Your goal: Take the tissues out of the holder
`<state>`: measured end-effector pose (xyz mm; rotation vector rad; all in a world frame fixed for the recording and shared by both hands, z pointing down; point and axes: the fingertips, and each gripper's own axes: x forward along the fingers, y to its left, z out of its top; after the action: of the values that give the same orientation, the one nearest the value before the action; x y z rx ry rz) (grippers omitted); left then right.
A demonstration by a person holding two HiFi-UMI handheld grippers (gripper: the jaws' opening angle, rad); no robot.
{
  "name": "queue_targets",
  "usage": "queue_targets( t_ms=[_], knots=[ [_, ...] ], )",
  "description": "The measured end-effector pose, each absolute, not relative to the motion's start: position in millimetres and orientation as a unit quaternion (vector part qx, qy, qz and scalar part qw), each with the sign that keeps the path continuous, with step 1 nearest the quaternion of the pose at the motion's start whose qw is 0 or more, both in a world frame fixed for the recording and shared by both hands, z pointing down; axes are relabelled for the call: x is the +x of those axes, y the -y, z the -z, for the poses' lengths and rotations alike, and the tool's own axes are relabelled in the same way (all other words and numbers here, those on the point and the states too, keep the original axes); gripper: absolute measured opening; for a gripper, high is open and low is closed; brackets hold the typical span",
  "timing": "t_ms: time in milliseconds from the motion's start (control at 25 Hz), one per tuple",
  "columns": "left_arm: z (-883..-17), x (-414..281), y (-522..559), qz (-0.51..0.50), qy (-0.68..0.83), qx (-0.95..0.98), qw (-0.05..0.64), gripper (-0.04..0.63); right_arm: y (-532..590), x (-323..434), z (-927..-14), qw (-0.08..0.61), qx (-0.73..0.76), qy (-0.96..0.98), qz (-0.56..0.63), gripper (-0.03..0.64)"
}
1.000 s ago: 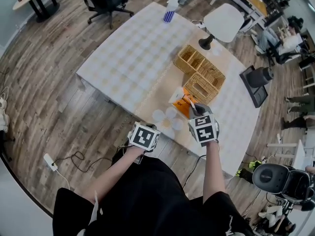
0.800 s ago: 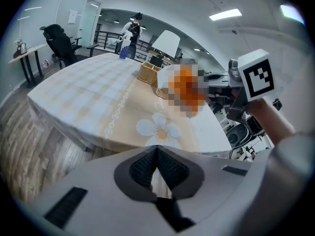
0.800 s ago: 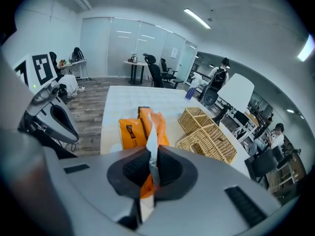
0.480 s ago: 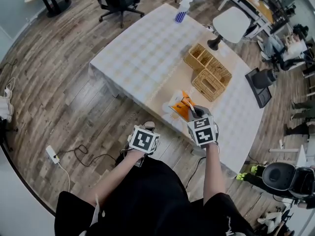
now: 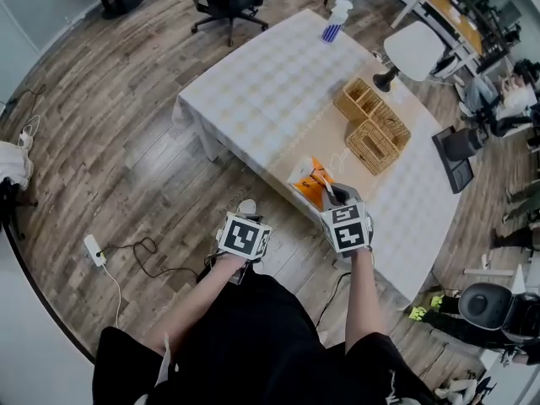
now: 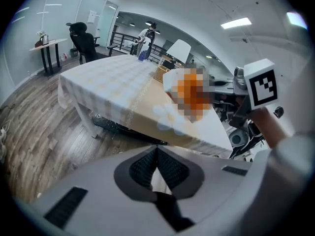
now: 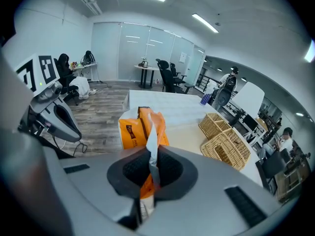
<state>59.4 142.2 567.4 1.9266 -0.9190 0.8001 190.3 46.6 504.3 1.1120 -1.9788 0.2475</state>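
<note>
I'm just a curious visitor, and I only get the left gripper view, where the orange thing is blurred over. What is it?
Observer: An orange plastic tissue pack, plain in the right gripper view.
Visitor: Is anything holding it?
Observer: Yes, the right tongs are shut on its top edge.
Visitor: And where is the holder?
Observer: A slotted woven wicker box stands further along the cloth-covered table, apart from the pack.
</note>
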Motion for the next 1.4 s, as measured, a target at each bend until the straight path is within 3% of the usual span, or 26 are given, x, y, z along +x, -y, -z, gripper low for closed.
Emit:
queue_targets(
  t_ms=[1400],
  knots=[
    [-556, -139, 32, -0.301, 0.368, 0.763, 0.437, -0.002, 96, -30, -520, 0.429, 0.43, 0.784, -0.129, 0.014]
  ],
)
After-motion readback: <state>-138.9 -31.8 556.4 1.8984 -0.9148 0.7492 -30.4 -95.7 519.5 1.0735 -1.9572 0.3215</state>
